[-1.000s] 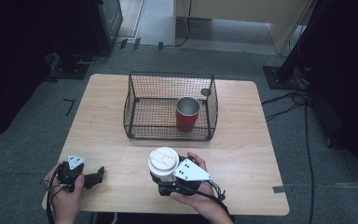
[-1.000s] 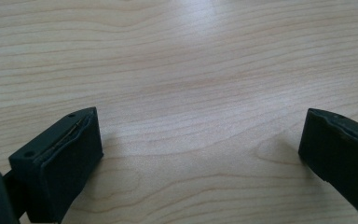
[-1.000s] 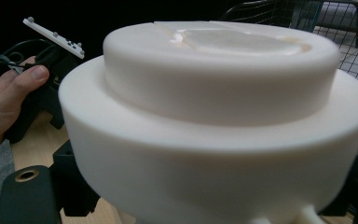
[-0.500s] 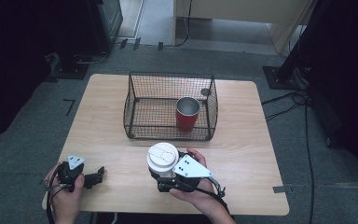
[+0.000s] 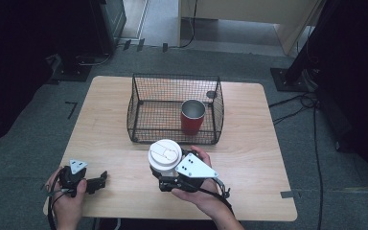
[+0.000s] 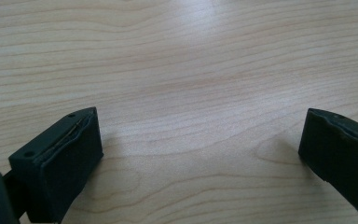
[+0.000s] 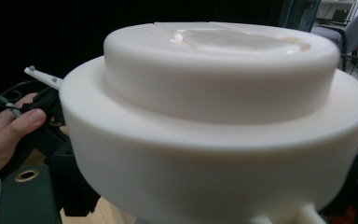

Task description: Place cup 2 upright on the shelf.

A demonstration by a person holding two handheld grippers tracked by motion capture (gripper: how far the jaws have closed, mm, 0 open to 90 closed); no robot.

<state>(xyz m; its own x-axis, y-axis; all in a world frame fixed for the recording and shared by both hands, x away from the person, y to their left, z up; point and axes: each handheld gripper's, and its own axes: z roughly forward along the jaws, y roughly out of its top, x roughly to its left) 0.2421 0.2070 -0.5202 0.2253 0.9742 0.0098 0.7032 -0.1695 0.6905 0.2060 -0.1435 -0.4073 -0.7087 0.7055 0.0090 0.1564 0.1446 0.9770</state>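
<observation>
No legible text, label, brand, number or sign on anything.

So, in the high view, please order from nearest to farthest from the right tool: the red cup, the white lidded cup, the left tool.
1. white lidded cup, held in the right tool.
2. red cup, inside the wire basket beyond.
3. left tool, at the table's near left edge.

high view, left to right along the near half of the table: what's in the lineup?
left gripper → white lidded cup → grey three-cornered plate on the right gripper. The wire basket and the red cup sit farther back, so they are left out.
</observation>
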